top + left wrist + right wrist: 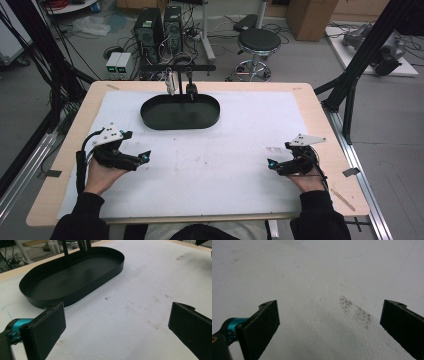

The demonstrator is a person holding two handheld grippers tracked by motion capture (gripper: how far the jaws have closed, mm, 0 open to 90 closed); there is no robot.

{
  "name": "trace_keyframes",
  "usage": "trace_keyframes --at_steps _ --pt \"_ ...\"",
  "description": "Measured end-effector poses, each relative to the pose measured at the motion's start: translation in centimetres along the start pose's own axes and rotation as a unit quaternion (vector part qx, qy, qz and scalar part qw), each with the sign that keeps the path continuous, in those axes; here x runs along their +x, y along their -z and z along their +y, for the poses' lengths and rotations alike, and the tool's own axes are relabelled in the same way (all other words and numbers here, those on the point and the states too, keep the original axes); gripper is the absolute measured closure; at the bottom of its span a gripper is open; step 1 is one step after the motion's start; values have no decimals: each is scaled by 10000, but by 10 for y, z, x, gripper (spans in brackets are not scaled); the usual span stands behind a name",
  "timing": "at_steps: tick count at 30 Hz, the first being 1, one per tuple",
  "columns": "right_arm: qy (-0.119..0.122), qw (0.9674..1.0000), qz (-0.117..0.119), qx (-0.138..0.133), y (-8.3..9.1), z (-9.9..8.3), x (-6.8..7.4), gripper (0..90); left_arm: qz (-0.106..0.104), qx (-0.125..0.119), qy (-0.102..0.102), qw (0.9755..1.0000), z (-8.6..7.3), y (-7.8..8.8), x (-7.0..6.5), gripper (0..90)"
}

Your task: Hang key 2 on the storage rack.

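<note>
Though shallow, a black oval tray (180,113)

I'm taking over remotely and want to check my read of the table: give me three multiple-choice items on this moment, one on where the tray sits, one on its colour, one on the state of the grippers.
1. Where is the tray?
A. at the far middle of the white mat
B. at the near right corner
C. between the two grippers

2. What colour is the tray?
A. white
B. black
C. blue

3. How do the left gripper and the right gripper stand?
A. both shut on the tray
B. left open, right shut
C. both open and holding nothing

Answers:
1 A: the high view shows it at the far side of the white mat, beyond both grippers.
2 B: its wall and floor are black in the left gripper view.
3 C: in each gripper view the jaws stand wide apart with only mat between them.
</note>
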State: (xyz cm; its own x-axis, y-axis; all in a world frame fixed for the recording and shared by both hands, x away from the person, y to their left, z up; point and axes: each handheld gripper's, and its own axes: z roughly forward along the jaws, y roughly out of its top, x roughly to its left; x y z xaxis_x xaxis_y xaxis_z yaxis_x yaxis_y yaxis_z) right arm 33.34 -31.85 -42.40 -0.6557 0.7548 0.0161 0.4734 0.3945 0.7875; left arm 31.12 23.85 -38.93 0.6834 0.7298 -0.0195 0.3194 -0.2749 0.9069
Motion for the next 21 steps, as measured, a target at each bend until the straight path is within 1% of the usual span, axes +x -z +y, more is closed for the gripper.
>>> trace_keyframes --at_steps 2,4,6,7,10,11,16,20,21 --pt "-7 10000 0 -12 0 0 0 17 48 -77 53 9999 -5 3 -1 17" --pt "-6 10000 -6 -14 0 0 0 17 103 -103 75 9999 -11 6 -2 17" --pt "9 10000 -7 -17 0 0 0 17 131 -108 140 9998 -17 9 -1 17" --pt "3 10000 -8 -20 1 0 1 17 135 -154 167 9997 -19 10 -1 17" --pt "6 10000 -17 -24 1 -1 0 17 238 -240 210 9992 -25 16 0 17" --pt "11 10000 -23 -32 1 0 0 17 240 -267 231 9991 -26 17 0 17" --pt "21 10000 -16 -11 1 0 1 17 285 -450 252 9983 -28 20 1 17" --pt "33 10000 -19 -31 2 -1 1 17 249 -409 165 9987 -30 18 -2 17" --pt "0 10000 -21 -38 3 -1 1 17 230 -417 168 9987 -31 18 -3 17"
